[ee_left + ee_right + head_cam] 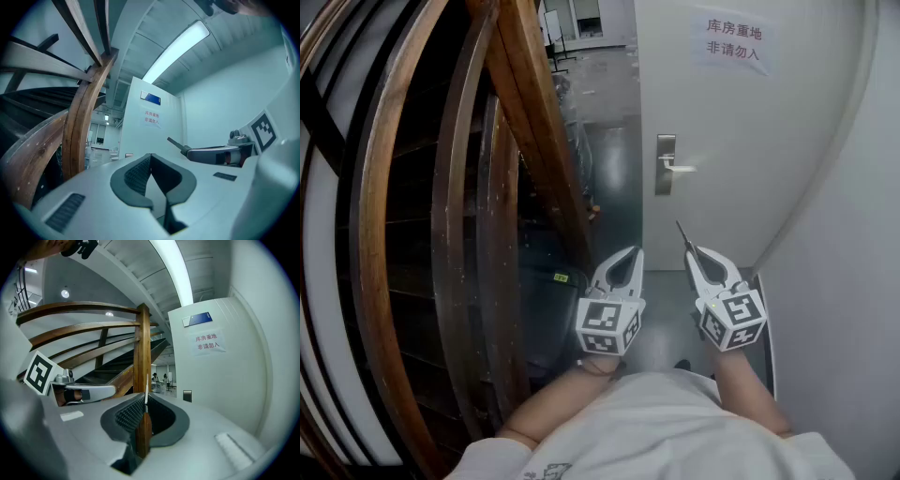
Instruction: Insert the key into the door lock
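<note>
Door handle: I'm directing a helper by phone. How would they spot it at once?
Find the white door right of the wooden staircase. Near its left edge, below the red-printed notice, sits the door handle: a tall silver plate with a short lever pointing right. Unlike the flat paper notice, it is metal and juts out.

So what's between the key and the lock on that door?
Nothing: in the head view the stretch from the key up to the lock plate is bare.
</note>
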The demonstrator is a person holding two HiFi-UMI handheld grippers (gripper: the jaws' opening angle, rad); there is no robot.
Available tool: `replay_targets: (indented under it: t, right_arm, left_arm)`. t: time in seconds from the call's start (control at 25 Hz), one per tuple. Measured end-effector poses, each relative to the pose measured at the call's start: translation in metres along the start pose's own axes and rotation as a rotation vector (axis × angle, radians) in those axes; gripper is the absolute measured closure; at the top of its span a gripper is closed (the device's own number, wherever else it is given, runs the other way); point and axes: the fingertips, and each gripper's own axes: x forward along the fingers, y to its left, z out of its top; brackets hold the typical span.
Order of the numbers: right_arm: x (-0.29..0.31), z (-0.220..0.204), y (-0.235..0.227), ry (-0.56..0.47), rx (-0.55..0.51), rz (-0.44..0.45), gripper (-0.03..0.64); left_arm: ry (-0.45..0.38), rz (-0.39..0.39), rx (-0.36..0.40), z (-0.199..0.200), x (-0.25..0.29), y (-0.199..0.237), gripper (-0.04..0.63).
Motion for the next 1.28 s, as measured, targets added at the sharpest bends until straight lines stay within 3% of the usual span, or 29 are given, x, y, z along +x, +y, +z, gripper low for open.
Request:
replay_targets:
  t: [0.72, 0.96, 1.28]
  right_arm:
    - [0.016, -0.014, -0.014, 0.011, 0.063, 0.001, 0.591]
    - [0.045, -0.02, -0.039, 0.016, 0.052, 0.015, 0.591]
    - [0.108, -0.039, -0.109, 0.033, 0.131, 0.064, 0.591]
  left_arm:
    - [0.004, -0.003, -0.009, -0.007, 0.015, 0.013, 0.588]
    - [0.012, 0.017, -0.017, -0.016, 0.049, 0.028, 0.588]
    - [0.012, 0.044, 0.005, -0.028, 0.126, 0.051, 0.588]
